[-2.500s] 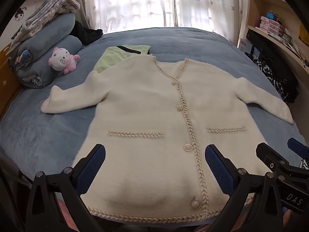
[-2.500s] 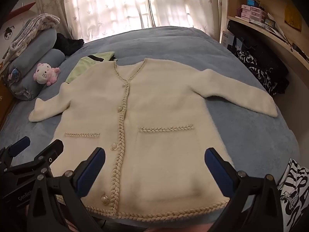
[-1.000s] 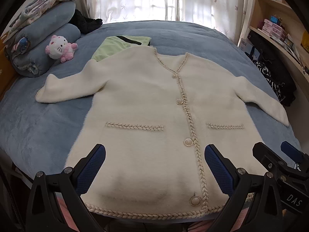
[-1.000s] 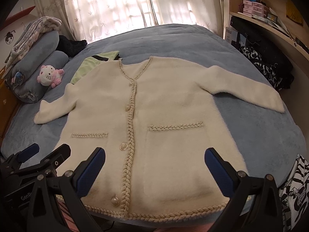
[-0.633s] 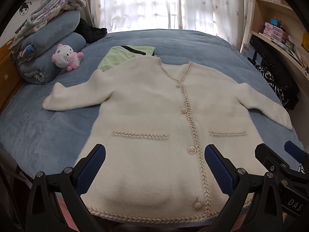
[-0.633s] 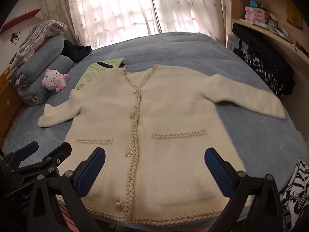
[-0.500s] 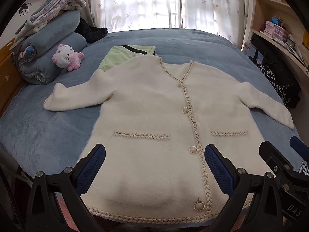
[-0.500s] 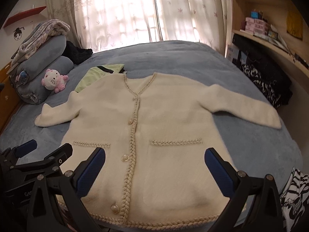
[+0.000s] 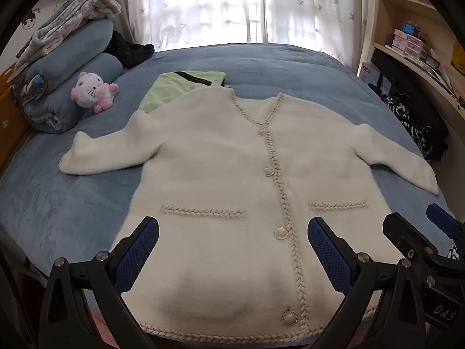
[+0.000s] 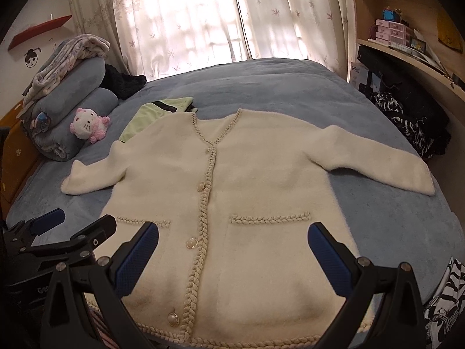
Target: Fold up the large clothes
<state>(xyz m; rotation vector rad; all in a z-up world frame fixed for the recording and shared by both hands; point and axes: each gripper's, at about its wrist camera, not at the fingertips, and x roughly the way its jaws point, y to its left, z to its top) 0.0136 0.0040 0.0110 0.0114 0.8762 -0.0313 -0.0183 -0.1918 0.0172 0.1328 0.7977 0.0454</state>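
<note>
Right, the cream cardigan (image 9: 232, 180) lies flat and face up in the middle of the blue bed (image 9: 72, 203), buttoned, both sleeves spread out to the sides, its braided hem at the near edge. Both tools hover over that hem: the left gripper (image 9: 232, 250) with its blue pads spread wide and nothing between them, the right gripper (image 10: 232, 250) just beside it, equally wide and empty. Neither touches the fabric. A green garment (image 9: 180, 87) peeks out from under the cardigan's far shoulder. Off to the left, a pink and white plush toy (image 9: 93, 91) leans against rolled blue bedding (image 9: 72, 67). Curtains (image 10: 203, 20) glow behind; shelves (image 10: 407, 37) stand right.
</note>
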